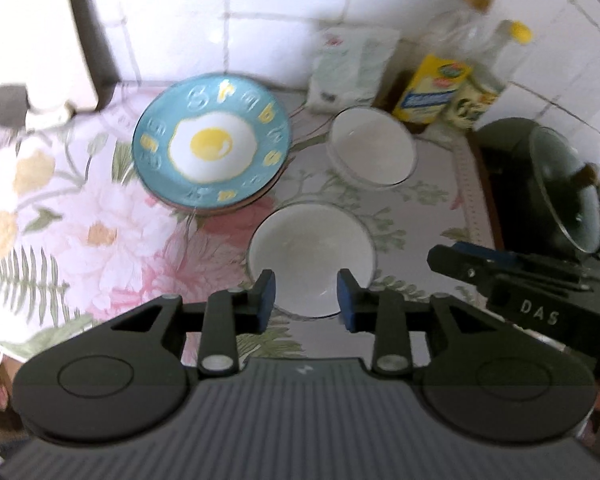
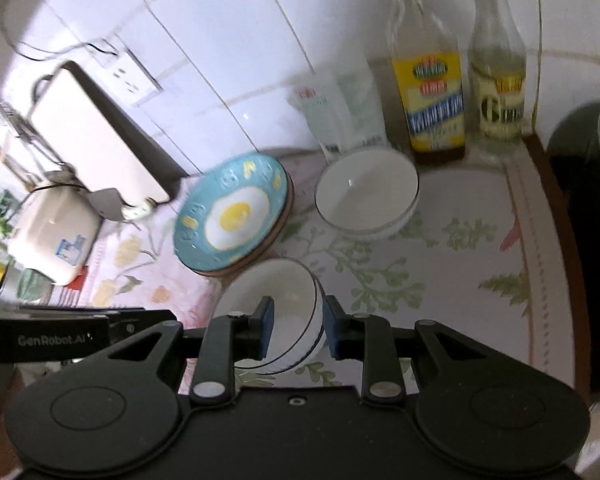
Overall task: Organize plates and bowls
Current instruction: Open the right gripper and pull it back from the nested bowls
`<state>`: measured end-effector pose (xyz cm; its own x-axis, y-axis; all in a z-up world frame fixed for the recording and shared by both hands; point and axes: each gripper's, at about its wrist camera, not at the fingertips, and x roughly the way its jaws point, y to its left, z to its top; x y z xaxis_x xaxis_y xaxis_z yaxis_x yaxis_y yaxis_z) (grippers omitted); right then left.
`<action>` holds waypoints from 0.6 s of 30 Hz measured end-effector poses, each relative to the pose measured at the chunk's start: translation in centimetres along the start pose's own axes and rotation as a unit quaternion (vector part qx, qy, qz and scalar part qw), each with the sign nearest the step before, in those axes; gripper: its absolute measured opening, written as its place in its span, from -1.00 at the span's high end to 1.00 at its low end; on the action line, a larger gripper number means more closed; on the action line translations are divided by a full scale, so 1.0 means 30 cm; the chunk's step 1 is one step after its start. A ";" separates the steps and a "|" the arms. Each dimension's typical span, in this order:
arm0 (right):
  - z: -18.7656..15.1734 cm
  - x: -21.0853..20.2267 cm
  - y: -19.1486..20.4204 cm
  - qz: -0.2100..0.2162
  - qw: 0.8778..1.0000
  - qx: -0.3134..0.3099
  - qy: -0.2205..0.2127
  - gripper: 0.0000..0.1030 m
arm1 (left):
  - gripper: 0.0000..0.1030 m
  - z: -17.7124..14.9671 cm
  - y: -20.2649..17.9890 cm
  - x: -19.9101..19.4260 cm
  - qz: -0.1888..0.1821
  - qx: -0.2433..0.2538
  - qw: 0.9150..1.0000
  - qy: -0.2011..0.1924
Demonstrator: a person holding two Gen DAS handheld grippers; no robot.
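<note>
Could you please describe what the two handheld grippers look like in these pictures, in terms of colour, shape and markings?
Both look alike. The left gripper and the right gripper are black, with two round discs at the base, slim linkage bars with silver pivot pins, and blue pads on the fingertips. The left gripper has a grey ribbed body. Seen from the other camera, one carries "DAS" lettering, the other "GenRobot.AI". No cables or sleeves show.

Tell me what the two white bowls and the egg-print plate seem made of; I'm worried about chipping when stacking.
Near white bowl: looks like glazed ceramic or porcelain, glossy, with a thin dark rim line. Far white bowl: same look, a bright highlight on its inner wall. Egg-print plate: apparently glazed ceramic, shiny blue surface with printed yolk; melamine cannot be ruled out. Brownish plate edges show beneath it.
</note>
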<state>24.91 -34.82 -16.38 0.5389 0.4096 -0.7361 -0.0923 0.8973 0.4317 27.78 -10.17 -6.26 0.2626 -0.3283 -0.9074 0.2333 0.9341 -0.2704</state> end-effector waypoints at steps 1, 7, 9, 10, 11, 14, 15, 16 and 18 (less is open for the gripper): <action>0.006 -0.022 -0.005 0.004 1.000 -0.006 -0.006 0.36 | 0.29 0.007 -0.013 -0.017 -0.004 0.005 1.000 -0.007; 0.058 -0.129 -0.073 0.038 0.999 -0.009 -0.031 0.12 | 0.19 0.050 -0.076 -0.071 -0.024 0.025 0.999 -0.024; 0.078 -0.156 -0.092 0.046 0.998 0.000 -0.036 -0.03 | 0.13 0.066 -0.094 -0.074 -0.021 0.030 0.999 -0.028; 0.088 -0.165 -0.101 0.053 0.998 0.003 -0.037 -0.12 | 0.07 0.070 -0.101 -0.073 -0.020 0.034 0.999 -0.029; 0.098 -0.169 -0.110 0.060 0.998 0.005 -0.035 -0.34 | 0.03 0.077 -0.107 -0.067 -0.019 0.037 0.999 -0.029; 0.126 -0.159 -0.128 0.053 0.998 -0.006 -0.033 -0.42 | -0.03 0.103 -0.121 -0.025 -0.008 0.045 0.999 -0.014; 0.133 -0.150 -0.134 0.044 0.998 -0.008 -0.033 -0.42 | -0.03 0.110 -0.122 -0.009 -0.003 0.045 0.999 -0.011; 0.142 -0.137 -0.144 0.039 0.999 -0.009 -0.030 -0.42 | -0.05 0.120 -0.123 0.008 0.000 0.045 0.999 -0.009; 0.160 -0.107 -0.164 0.042 0.999 -0.006 -0.028 -0.44 | -0.08 0.141 -0.123 0.043 -0.003 0.042 0.999 -0.007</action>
<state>27.64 -41.34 -13.63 0.5750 0.4735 -0.6672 -0.1485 0.8623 0.4841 31.23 -14.64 -5.06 0.2735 -0.3366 -0.9010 0.3132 0.9169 -0.2475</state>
